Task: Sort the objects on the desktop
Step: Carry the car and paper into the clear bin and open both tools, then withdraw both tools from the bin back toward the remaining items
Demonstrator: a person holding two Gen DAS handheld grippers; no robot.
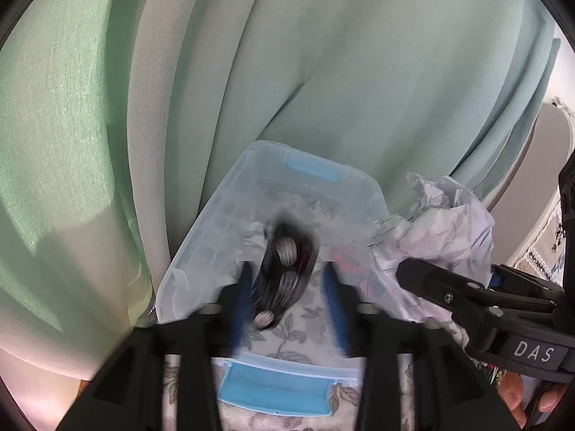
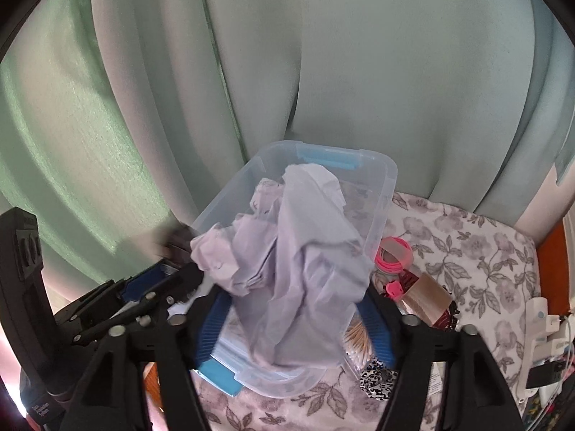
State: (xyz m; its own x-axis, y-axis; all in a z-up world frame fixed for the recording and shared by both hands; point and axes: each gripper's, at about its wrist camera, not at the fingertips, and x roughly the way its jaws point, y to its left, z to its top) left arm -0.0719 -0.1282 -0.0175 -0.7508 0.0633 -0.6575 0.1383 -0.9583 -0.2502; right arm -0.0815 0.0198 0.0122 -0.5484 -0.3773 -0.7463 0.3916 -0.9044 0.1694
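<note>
- left gripper (image 1: 287, 280): jaws parted, pads clear of the blurred black hair clip (image 1: 284, 276) over the clear plastic box (image 1: 201, 230).
- right gripper (image 2: 294, 309): jaws wide around crumpled paper (image 2: 287, 251) above the box; contact unclear.
- paper likely light, crushable; pinch a thick fold.

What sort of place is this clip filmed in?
Most likely a home room, not a lab or shop. A floral tablecloth covers the table, long pale green curtains hang close behind it, and a clear plastic storage box sits among small household items such as a pink cord.
</note>
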